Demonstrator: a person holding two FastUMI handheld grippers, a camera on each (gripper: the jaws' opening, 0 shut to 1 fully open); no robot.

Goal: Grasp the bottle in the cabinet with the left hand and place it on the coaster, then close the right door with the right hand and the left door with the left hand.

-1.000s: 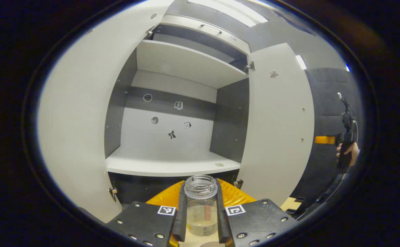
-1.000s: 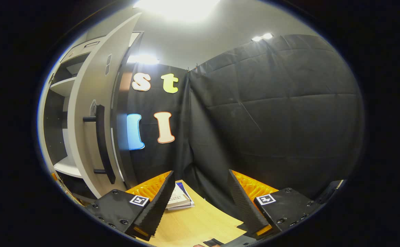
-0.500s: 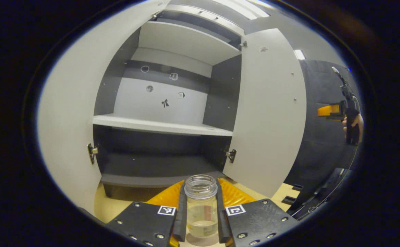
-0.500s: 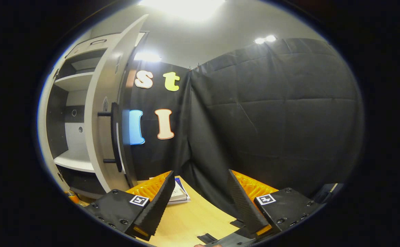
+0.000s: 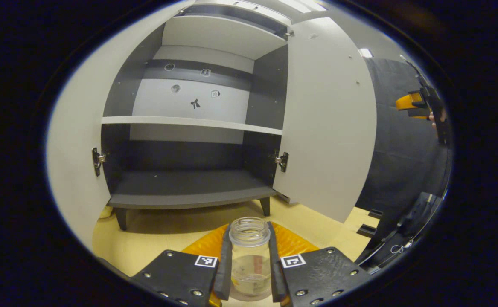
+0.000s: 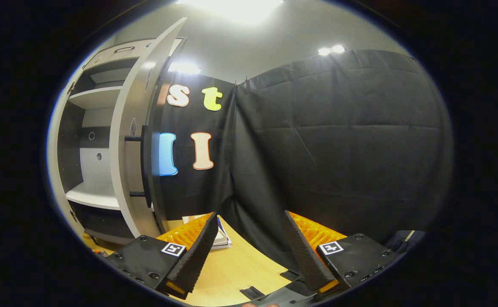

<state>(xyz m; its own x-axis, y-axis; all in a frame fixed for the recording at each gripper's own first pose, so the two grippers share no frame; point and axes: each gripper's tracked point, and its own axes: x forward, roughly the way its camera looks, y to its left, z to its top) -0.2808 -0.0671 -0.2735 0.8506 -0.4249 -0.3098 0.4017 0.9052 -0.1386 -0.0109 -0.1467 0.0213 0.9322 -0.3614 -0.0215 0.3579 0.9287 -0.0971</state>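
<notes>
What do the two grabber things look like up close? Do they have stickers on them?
Each has flat black plates with shiny screws and two small black-and-white square marker stickers. The left gripper and the right gripper both have ribbed orange parts behind the fingers. Far off in the left gripper view, a cable hangs near the other gripper's black handle.

bottle (image 5: 249, 260) base cut off by frame edge, book (image 6: 222, 238) partly hidden behind right tongs (image 6: 253, 285)
</notes>
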